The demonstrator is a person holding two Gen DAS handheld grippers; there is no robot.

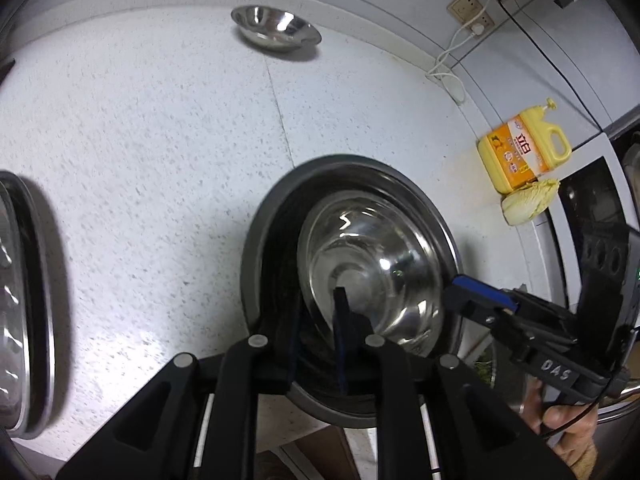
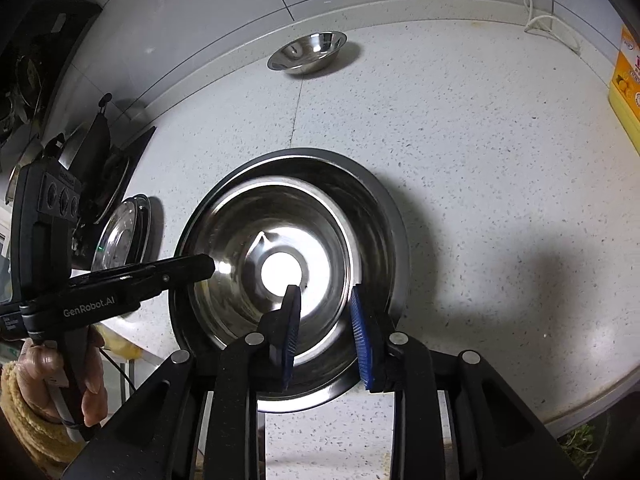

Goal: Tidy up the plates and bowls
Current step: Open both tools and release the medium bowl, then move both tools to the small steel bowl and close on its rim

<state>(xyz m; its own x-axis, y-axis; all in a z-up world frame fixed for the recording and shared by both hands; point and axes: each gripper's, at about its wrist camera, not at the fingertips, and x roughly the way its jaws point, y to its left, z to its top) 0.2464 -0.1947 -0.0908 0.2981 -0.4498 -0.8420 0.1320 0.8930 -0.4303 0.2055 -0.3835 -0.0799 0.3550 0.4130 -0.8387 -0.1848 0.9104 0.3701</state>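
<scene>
A shiny steel bowl (image 1: 372,264) (image 2: 248,220) rests inside a wider dark grey dish (image 1: 256,248) (image 2: 384,200) on the speckled white counter. My left gripper (image 1: 318,304) straddles the bowl's near rim, its fingers slightly apart with the thin rim between them. In the right wrist view the left gripper (image 2: 206,266) reaches in from the left to that rim. My right gripper (image 2: 325,292) stands open over the opposite rim, blue pads clear of the metal. It enters the left wrist view from the right (image 1: 456,284). A second steel bowl (image 1: 276,28) (image 2: 308,52) sits by the back wall.
Stacked steel plates (image 1: 16,288) (image 2: 120,232) stand at the left. A yellow detergent bottle (image 1: 524,148) (image 2: 626,92) and a cabbage (image 1: 528,200) stand beside the black hob (image 1: 592,200). White cable (image 1: 448,64) hangs from wall sockets. The counter's front edge (image 2: 580,412) runs close below.
</scene>
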